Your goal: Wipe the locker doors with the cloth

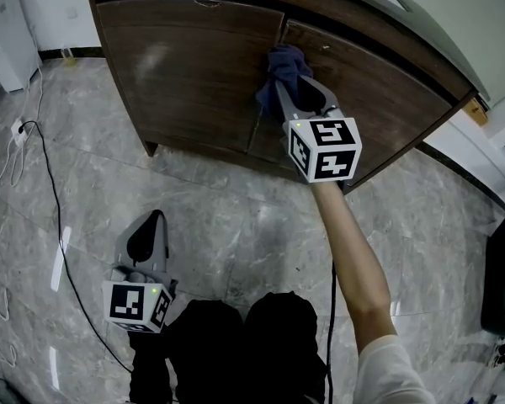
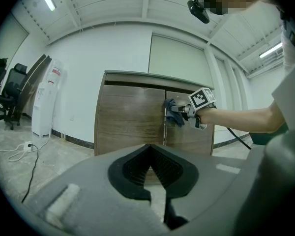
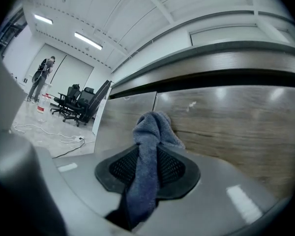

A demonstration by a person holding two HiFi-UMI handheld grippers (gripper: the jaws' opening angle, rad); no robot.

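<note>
A dark wooden locker with two doors (image 1: pixel 194 74) stands ahead. My right gripper (image 1: pixel 290 91) is shut on a blue-grey cloth (image 1: pixel 282 70) and presses it against the upper part of the doors, at the seam between them. In the right gripper view the cloth (image 3: pixel 150 146) bunches out past the jaws against the right door (image 3: pixel 236 127). My left gripper (image 1: pixel 149 236) hangs low over the floor, shut with nothing in it. From the left gripper view the locker (image 2: pixel 130 117) and the cloth (image 2: pixel 174 111) show ahead, well beyond the closed jaws.
A black cable (image 1: pixel 55 225) and a white power strip (image 1: pixel 17 131) lie on the grey tiled floor at the left. A white appliance (image 2: pixel 43 104) stands left of the locker. Office chairs (image 3: pixel 78 104) and a person (image 3: pixel 42 77) are far off.
</note>
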